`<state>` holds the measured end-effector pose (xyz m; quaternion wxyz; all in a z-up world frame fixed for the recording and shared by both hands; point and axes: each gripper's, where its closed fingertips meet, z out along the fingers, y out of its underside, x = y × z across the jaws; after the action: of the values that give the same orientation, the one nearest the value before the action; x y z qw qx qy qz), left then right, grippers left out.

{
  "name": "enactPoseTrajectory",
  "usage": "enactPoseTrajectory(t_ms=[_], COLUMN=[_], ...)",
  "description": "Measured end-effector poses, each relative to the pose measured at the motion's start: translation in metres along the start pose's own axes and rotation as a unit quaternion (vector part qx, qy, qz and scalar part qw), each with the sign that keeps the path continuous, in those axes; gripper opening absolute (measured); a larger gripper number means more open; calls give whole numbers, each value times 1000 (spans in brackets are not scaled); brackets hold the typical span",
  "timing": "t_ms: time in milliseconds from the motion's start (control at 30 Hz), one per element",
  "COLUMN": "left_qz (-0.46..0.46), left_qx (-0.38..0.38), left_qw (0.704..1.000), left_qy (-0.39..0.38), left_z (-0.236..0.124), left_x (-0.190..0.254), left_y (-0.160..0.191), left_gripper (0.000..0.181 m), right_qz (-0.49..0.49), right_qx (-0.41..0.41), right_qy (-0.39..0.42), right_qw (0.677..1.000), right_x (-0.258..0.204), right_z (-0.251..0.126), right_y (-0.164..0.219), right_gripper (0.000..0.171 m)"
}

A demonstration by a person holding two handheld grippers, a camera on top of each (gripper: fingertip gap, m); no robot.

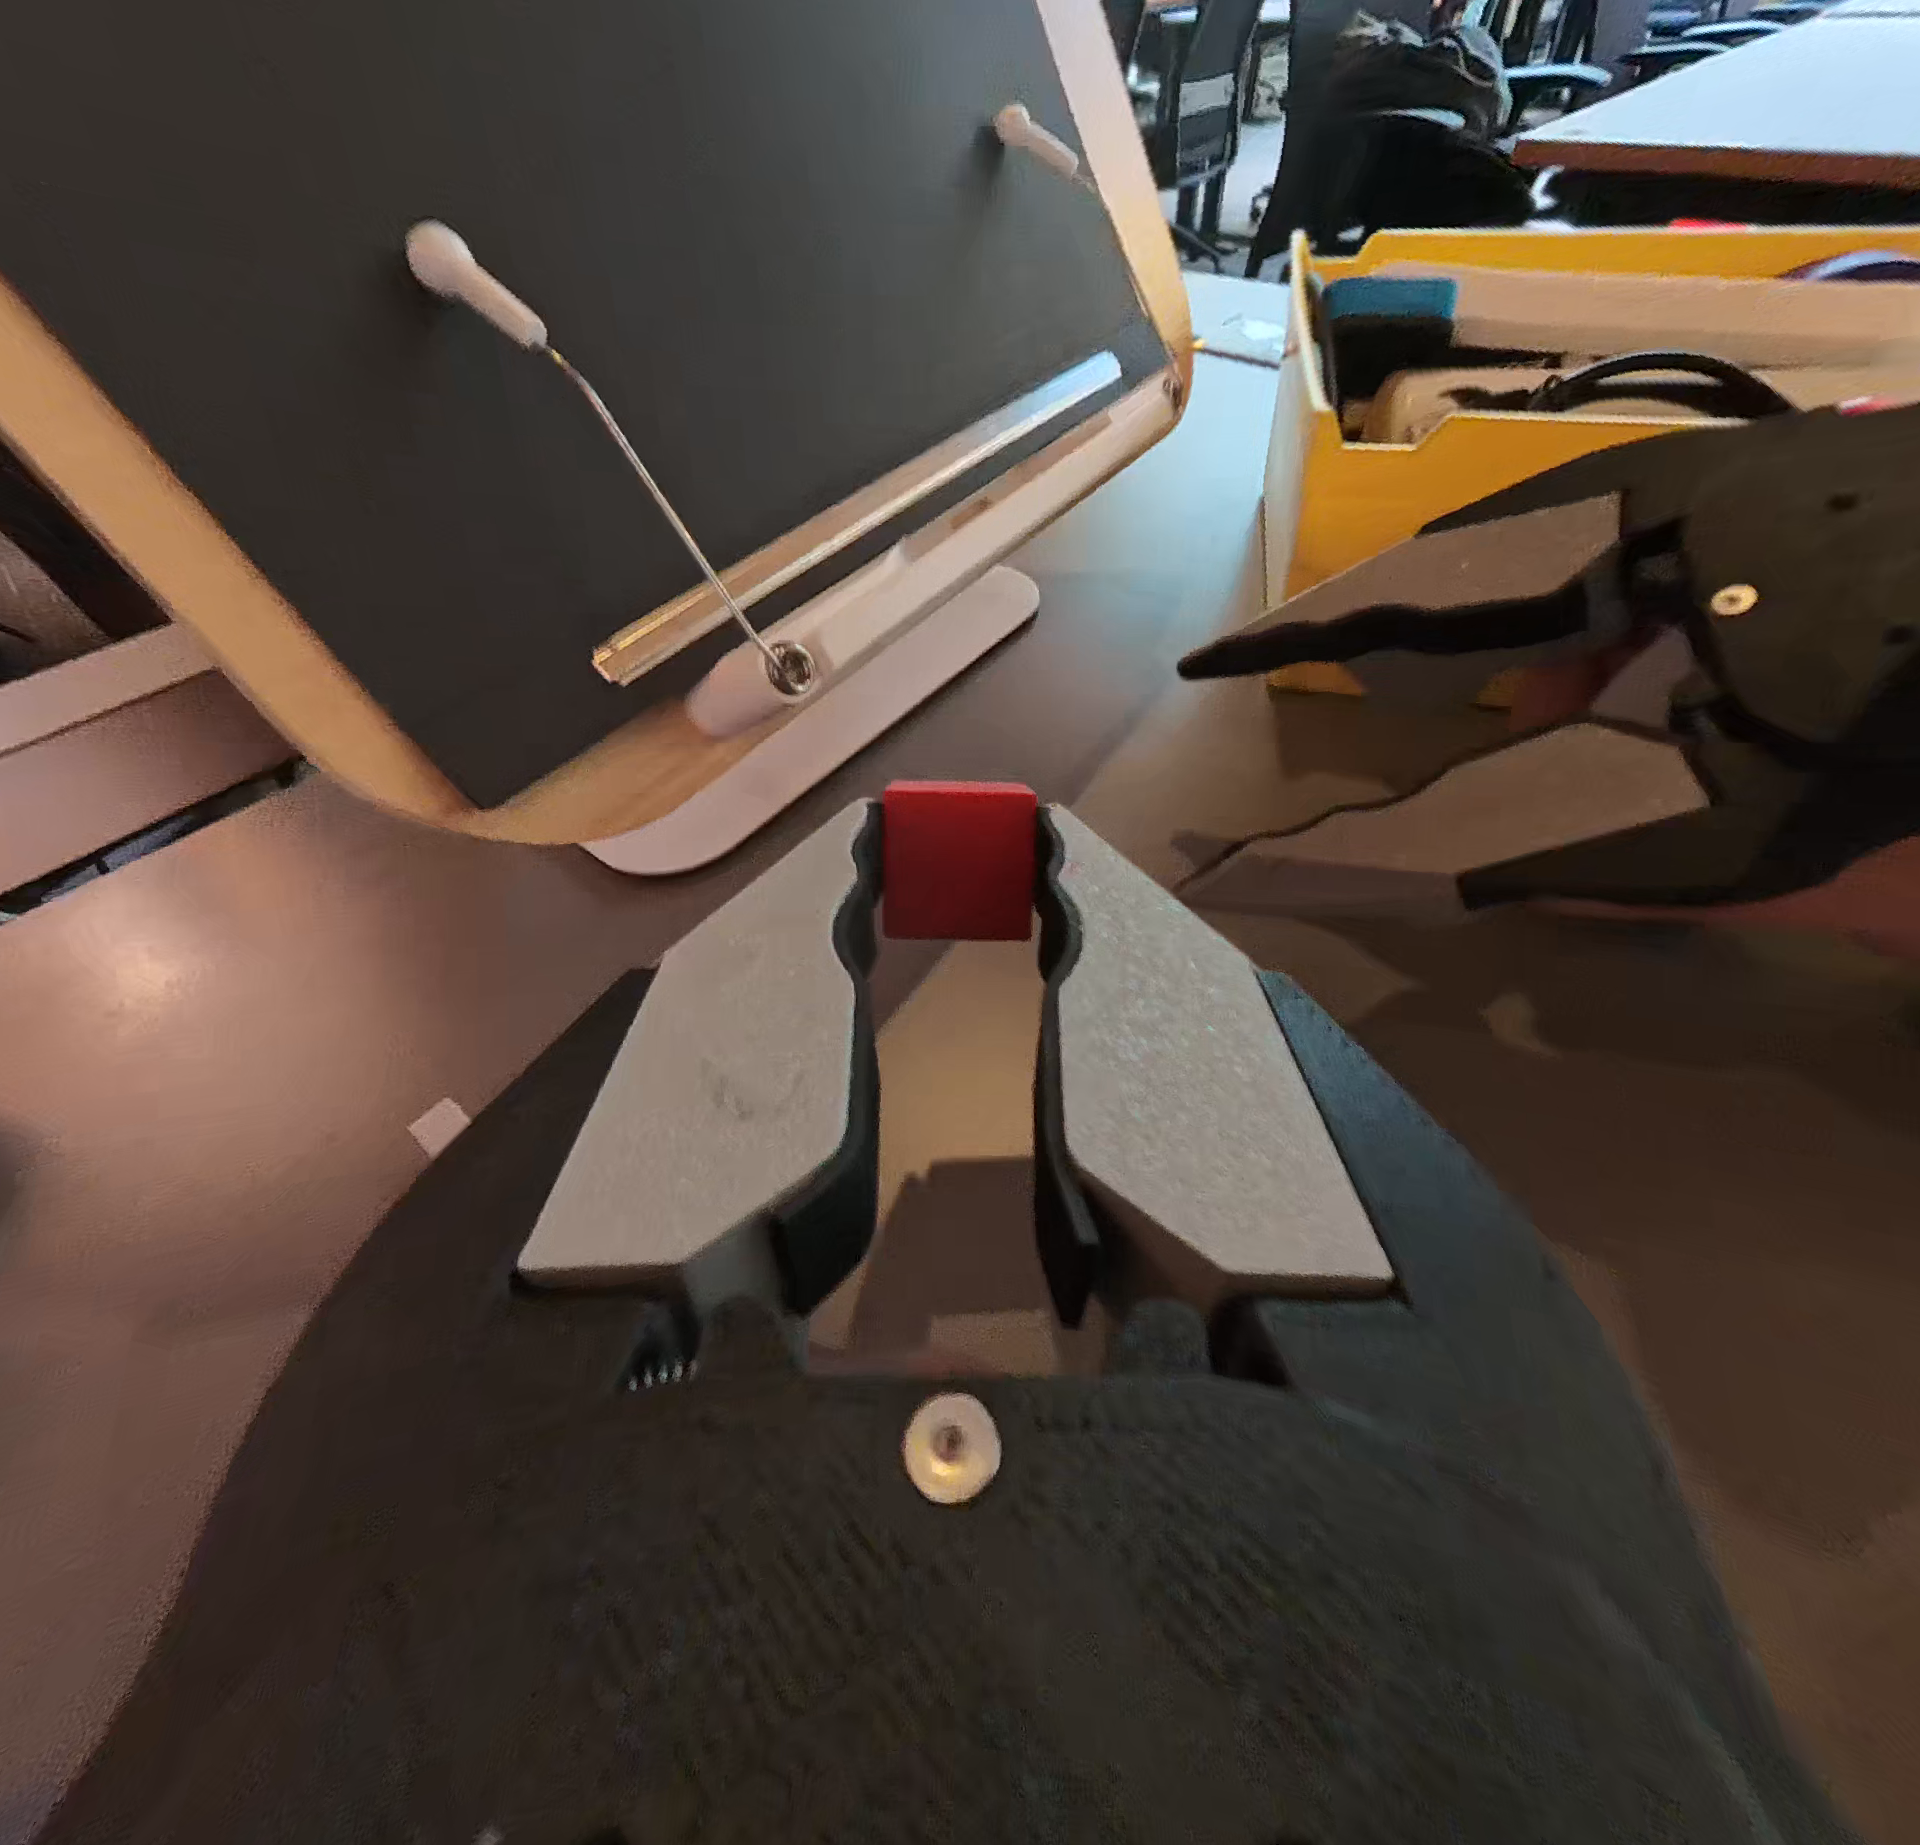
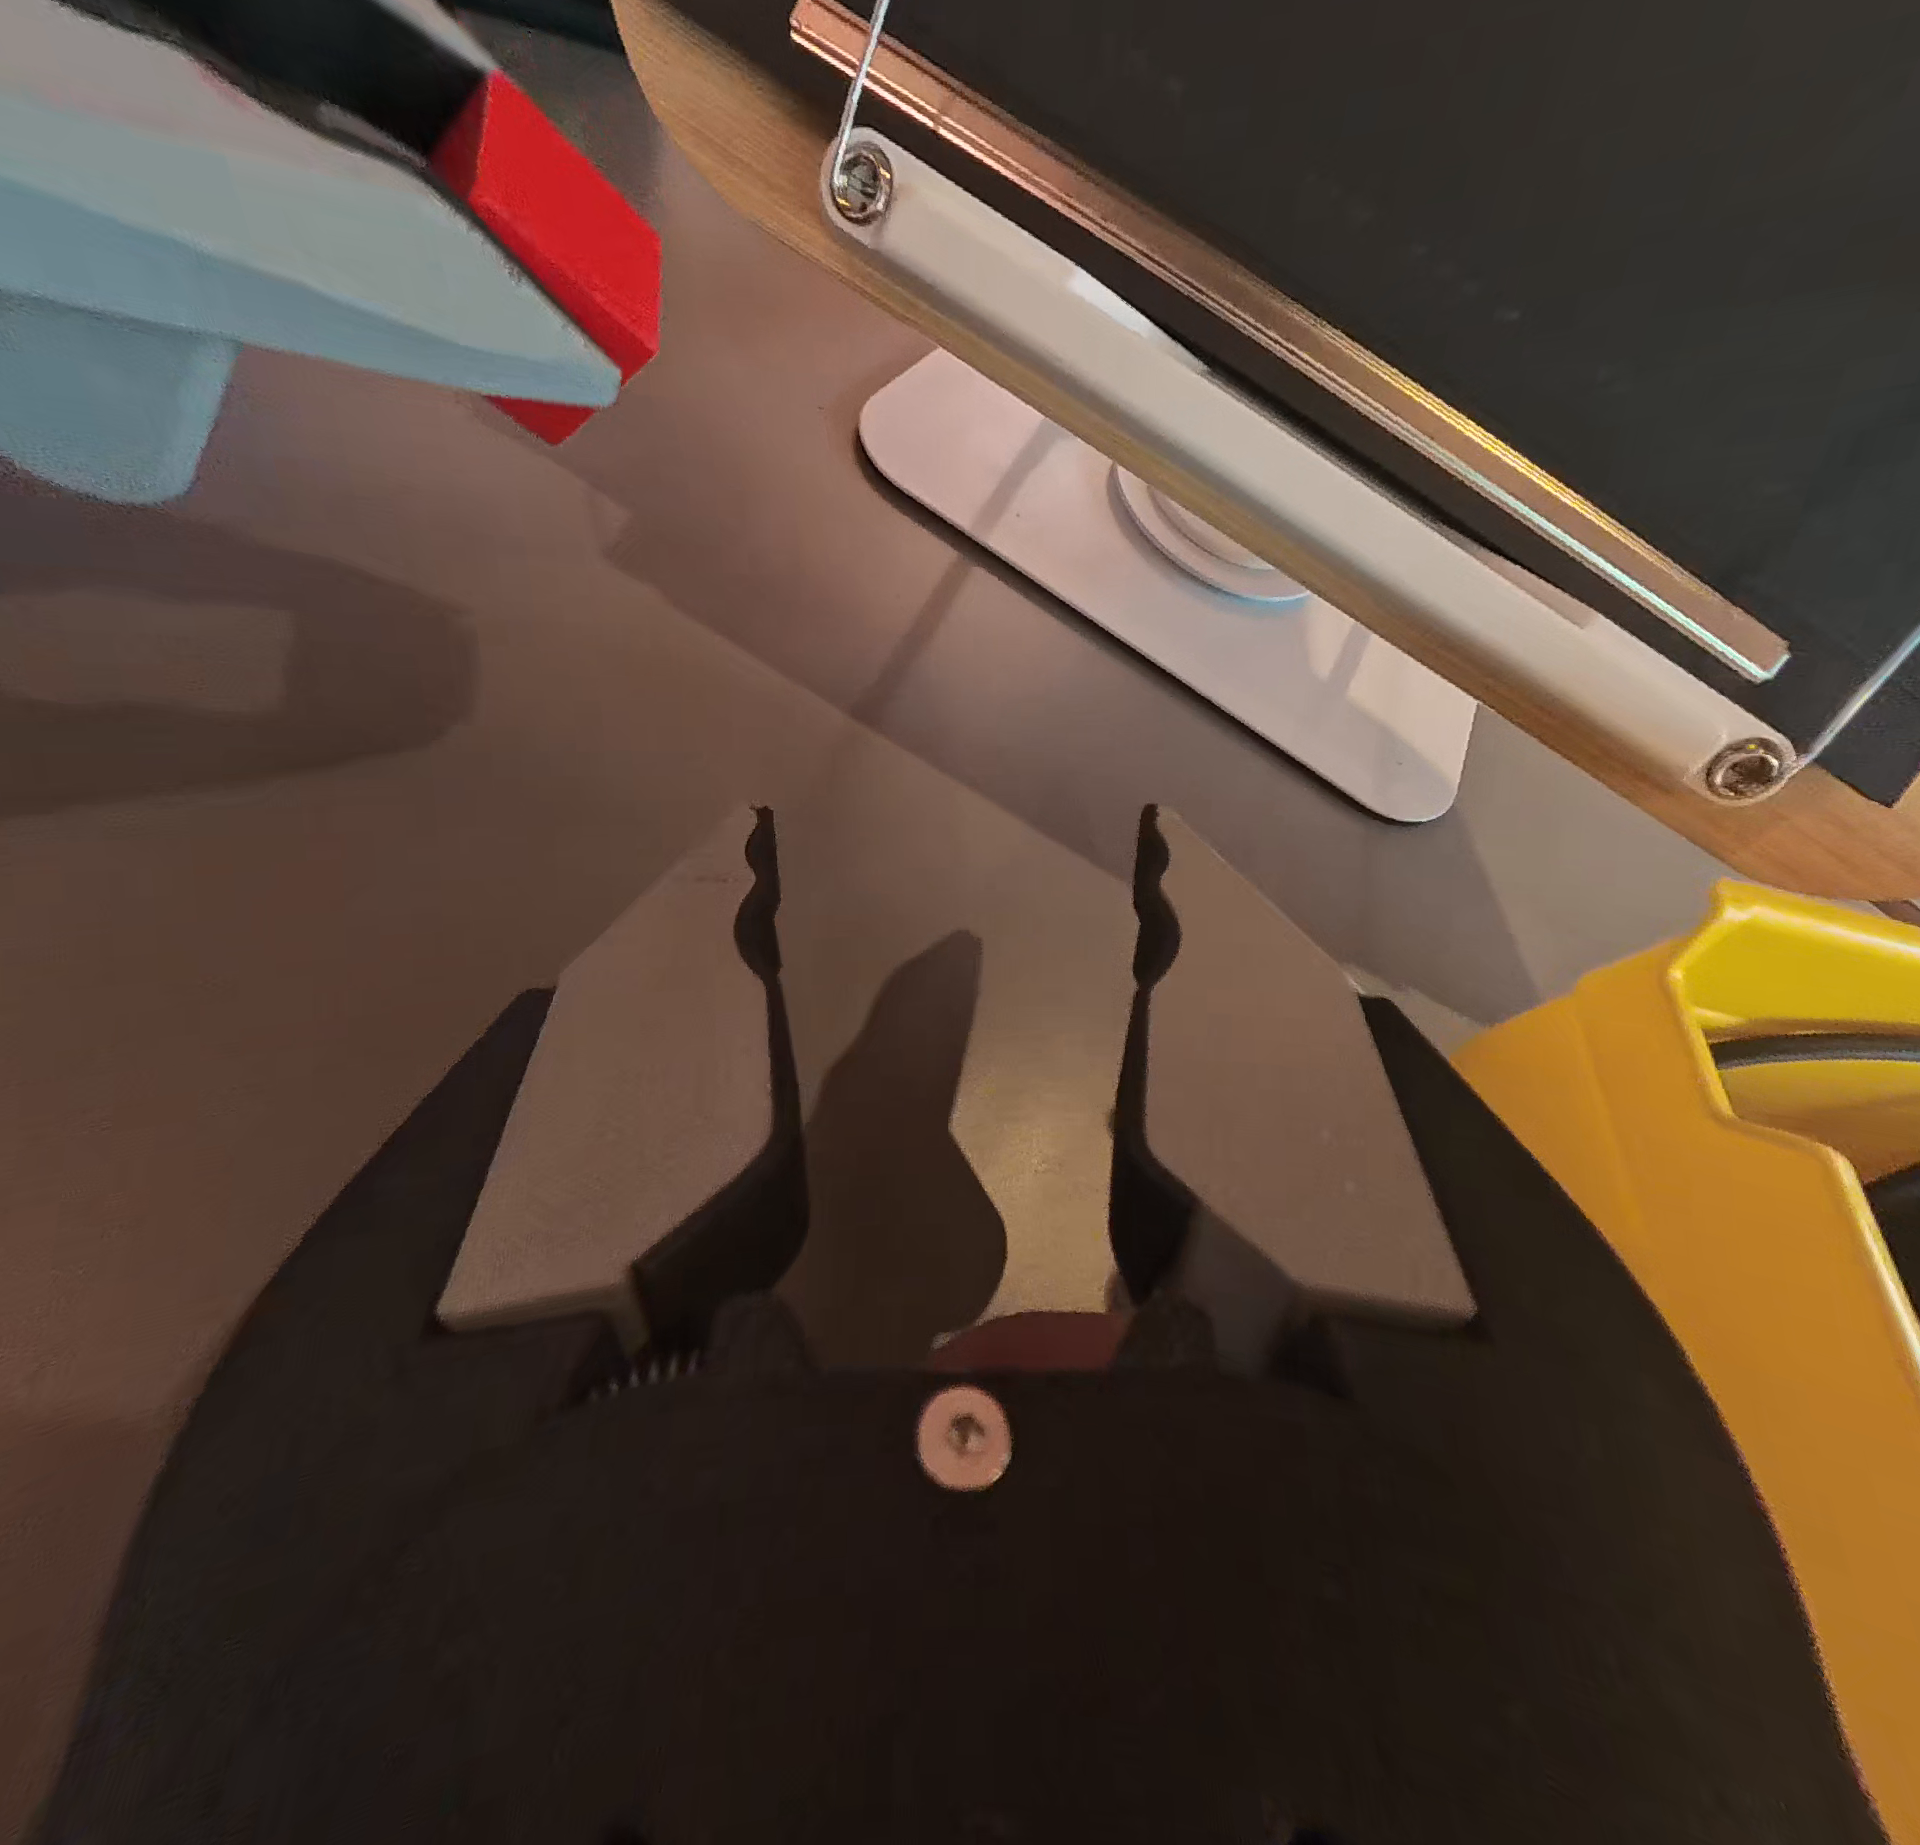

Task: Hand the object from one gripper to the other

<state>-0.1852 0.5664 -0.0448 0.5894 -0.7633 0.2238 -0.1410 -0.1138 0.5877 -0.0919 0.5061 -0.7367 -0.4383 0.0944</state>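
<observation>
Right now the left gripper point(image 1: 958, 865) has its two fingers closed on a red block point(image 1: 958, 858), pinched at the fingertips, one pad touching each side. The block sits clear of the table point(image 1: 312, 1016), held up in the air. In the right wrist view the same red block point(image 2: 566, 237) shows at far left, clamped in the left gripper's tips point(image 2: 520, 268).

The right gripper point(image 2: 951, 839) has its fingers spread apart with nothing between them, only bare table point(image 2: 312, 912) showing in the gap. In the left wrist view the right gripper point(image 1: 1320, 767) comes in from the right, fingers parted, tips pointing left, apart from the block and not touching it.

Beyond the block stands a tilted dark board point(image 1: 582, 268) with a wooden rim, on a white base plate point(image 1: 894, 673), with a thin metal rod across its face. On the far right sits a yellow box point(image 1: 1455, 476) holding cables and other items; it shows at near right point(image 2: 1662, 1120) in the right wrist view. Office chairs point(image 1: 1216, 60) stand far behind.
</observation>
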Motion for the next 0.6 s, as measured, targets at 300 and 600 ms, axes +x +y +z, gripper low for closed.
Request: enactPoseTrajectory(t_ms=[300, 600], left_qz=[-164, -338], left_qx=[9, -18], left_qw=[976, 869], left_qy=[142, 362], left_z=[-8, -27], left_x=[20, 64], left_y=[-3, -4], left_gripper=[25, 25], right_qz=[-46, -170], right_qx=[49, 161], right_qy=[-83, -108], right_qw=[994, 966], right_x=[-25, -69], right_z=[-8, -44], right_y=[-16, -53], right_gripper=[64, 58])
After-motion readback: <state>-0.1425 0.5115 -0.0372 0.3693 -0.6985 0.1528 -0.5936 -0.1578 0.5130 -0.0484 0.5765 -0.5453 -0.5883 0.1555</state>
